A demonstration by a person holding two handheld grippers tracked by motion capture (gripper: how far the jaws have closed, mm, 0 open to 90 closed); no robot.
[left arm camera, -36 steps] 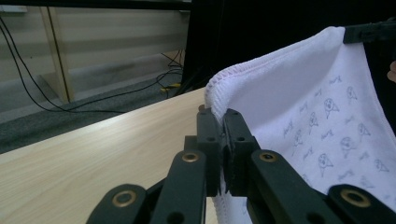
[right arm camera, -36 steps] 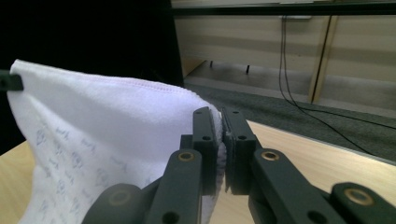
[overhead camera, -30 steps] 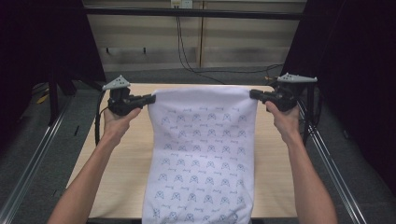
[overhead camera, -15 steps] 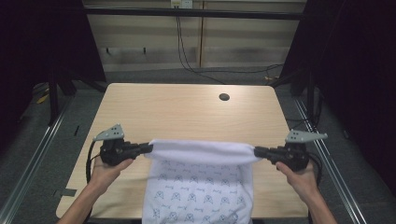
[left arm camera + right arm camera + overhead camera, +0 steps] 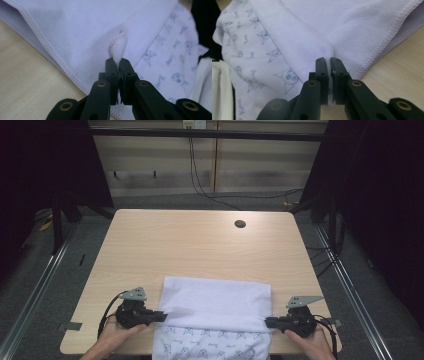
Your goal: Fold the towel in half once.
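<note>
A white cloth (image 5: 216,306) with a pale blue cat print lies folded back on itself at the table's near edge, plain side up, its printed part (image 5: 210,347) hanging toward the person. My left gripper (image 5: 161,316) is shut on the cloth's left corner, low over the table; in the left gripper view the hem (image 5: 117,48) is pinched between the black jaws of the left gripper (image 5: 117,61). My right gripper (image 5: 268,322) is shut on the cloth's right corner. In the right gripper view the cloth (image 5: 312,37) is clamped by my right gripper (image 5: 329,60).
The light wooden table (image 5: 190,245) stretches bare beyond the cloth, with a round cable hole (image 5: 240,224) near its far right. Metal rails (image 5: 45,280) run along both sides, and cables (image 5: 200,180) hang at the back wall.
Both grippers have come back toward the person and down, drawing the cloth's far edge over itself into a fold. The far half of the table is now uncovered.
</note>
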